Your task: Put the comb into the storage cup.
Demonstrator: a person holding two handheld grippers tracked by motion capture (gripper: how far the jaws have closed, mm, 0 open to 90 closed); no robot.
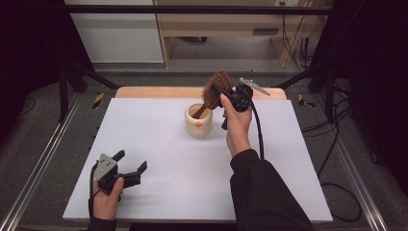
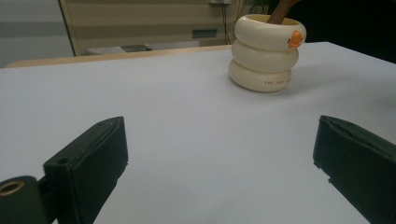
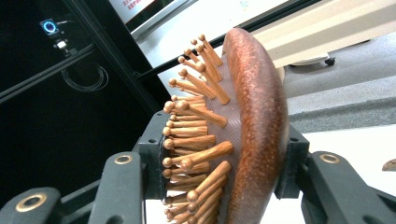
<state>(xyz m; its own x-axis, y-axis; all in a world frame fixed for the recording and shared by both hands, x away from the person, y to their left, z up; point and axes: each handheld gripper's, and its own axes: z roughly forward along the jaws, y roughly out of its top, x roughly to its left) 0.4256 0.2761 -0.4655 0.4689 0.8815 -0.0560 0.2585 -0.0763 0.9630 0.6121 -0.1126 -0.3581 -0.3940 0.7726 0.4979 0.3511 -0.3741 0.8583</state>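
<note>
My right gripper [image 1: 230,95] is clamped on the head of a wooden brush [image 1: 216,89], held up above the far middle of the counter [image 1: 159,144]. From above, the brush slants down to the left and its handle goes into a cream cup [image 1: 198,120]; I cannot tell whether the handle touches the bottom. The right gripper view shows what the high view does not: the brush [image 3: 252,121] sits edge-on between the 2 jaws, its pegs pointing toward one jaw and its smooth brown back against the other.

My left gripper [image 1: 126,166] rests low at the near left corner of the counter, jaws spread wide with nothing between them. Its own view looks along the bare white surface between the 2 jaws to the cup [image 2: 266,51], which here shows as 3 stacked rings with an orange mark near the rim, well apart from that gripper.

My right hand [image 1: 236,118] is raised, forearm in a dark sleeve [image 1: 264,192] reaching forward; my left hand [image 1: 108,197] lies near the counter's front edge.
</note>
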